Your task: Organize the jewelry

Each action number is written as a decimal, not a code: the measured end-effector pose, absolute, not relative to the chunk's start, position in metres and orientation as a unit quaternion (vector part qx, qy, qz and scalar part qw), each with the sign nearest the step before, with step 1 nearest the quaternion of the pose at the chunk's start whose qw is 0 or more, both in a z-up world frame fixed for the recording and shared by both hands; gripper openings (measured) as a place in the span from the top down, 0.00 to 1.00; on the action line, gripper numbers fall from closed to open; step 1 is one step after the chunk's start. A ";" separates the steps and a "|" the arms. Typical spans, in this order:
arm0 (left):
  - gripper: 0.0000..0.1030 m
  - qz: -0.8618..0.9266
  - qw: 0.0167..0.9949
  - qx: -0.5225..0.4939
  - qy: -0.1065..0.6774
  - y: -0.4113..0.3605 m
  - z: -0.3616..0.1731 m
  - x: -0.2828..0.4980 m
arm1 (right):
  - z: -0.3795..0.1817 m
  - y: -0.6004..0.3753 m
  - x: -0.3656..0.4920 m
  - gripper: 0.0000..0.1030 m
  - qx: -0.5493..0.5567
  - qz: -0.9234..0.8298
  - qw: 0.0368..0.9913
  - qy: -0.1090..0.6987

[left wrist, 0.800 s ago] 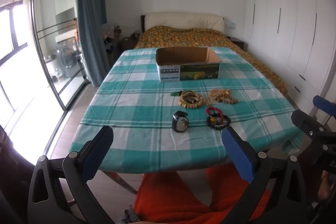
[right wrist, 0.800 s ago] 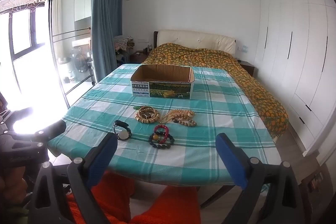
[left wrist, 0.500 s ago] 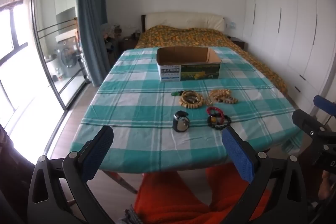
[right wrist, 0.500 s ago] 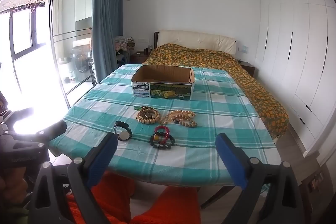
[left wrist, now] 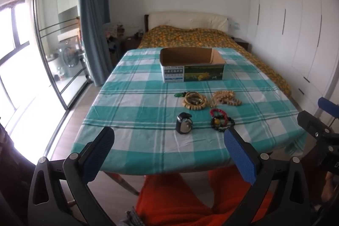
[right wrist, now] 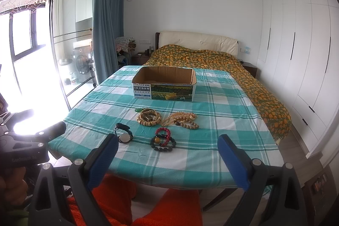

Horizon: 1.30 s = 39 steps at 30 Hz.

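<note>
Hovering short of the near edge of the worktop (left wrist: 131,141), the left hand-held gripper (left wrist: 169,154) has its blue pads spread wide with nothing between them; the right hand-held gripper (right wrist: 167,158) is likewise fully spread and empty, just before the same edge. A teal-and-white checked cloth covers the worktop. On it, toward the near side, the jewelry lies in a loose cluster: a black watch (left wrist: 184,125) stands nearest on the left, and just right of it a dark bead bracelet (left wrist: 222,122) touches a red bracelet (left wrist: 218,112). Behind these lie a coil of tan wooden beads (left wrist: 193,100) with a small green piece (left wrist: 178,95) at its left, and beside it a heap of pale and brown beads (left wrist: 226,97). Farther back, well apart from the cluster, sits an open cardboard box (left wrist: 191,66). Orange-clad legs (right wrist: 118,200) show below the worktop's edge. A bed (right wrist: 203,58) with an orange-patterned cover stands beyond the worktop.
</note>
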<state>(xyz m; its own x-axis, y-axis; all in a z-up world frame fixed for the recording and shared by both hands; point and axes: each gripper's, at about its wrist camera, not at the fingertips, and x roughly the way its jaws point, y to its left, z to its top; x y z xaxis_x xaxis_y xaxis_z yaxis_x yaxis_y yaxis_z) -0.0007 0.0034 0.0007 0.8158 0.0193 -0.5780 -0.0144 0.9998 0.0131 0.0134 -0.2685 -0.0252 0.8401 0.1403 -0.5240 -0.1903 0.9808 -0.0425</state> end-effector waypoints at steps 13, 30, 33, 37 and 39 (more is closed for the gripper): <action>0.00 0.009 0.952 0.004 0.306 0.003 0.001 0.001 | -0.026 -0.268 0.013 0.06 -0.045 0.087 0.958 0.270; 0.00 0.008 0.952 0.005 0.307 0.003 0.000 0.001 | -0.024 -0.267 0.012 0.06 -0.044 0.087 0.958 0.271; 0.00 0.008 0.951 0.005 0.308 0.003 -0.001 0.001 | -0.028 -0.268 0.014 0.06 -0.045 0.088 0.958 0.269; 0.00 0.008 0.951 0.005 0.308 0.003 -0.001 0.001 | -0.028 -0.268 0.014 0.06 -0.044 0.088 0.958 0.269; 0.00 0.008 0.951 0.005 0.308 0.003 -0.002 0.001 | -0.029 -0.266 0.014 0.06 -0.045 0.088 0.958 0.270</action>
<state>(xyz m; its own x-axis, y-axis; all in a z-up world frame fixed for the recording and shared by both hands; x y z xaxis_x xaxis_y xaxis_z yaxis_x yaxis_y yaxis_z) 0.0012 0.0033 -0.0015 0.8099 0.0182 -0.5862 -0.0119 0.9998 0.0146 0.0136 -0.2662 -0.0290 0.8390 0.1448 -0.5245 -0.1928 0.9805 -0.0378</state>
